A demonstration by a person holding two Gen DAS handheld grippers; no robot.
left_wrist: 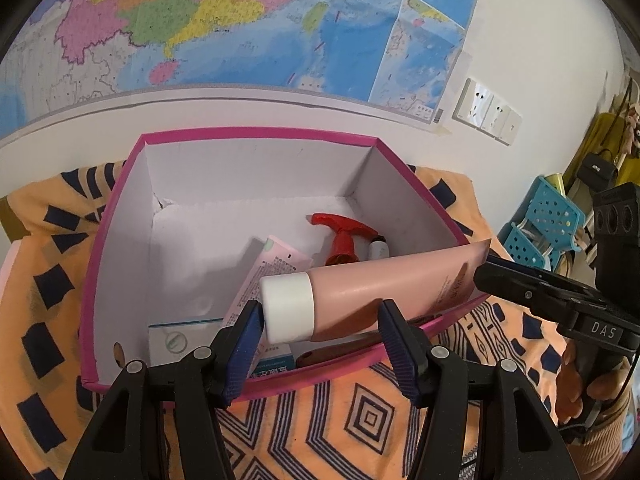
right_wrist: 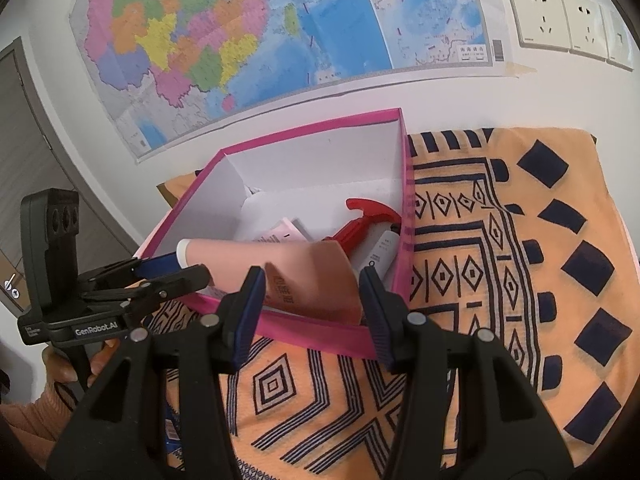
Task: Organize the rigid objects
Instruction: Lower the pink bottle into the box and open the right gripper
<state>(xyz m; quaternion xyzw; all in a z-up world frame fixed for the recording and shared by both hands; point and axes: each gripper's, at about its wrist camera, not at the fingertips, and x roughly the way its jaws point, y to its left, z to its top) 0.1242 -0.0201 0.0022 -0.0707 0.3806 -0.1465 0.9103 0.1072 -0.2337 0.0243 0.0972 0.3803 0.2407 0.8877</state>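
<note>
Inside pink box [left_wrist: 104,256]: spray bottle [left_wrist: 344,240], carton [left_wrist: 272,268].

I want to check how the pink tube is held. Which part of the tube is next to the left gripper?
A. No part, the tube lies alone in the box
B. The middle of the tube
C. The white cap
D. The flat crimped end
C: in the left wrist view the white cap of the pink tube sits between the fingers of the left gripper, above the box.
</note>
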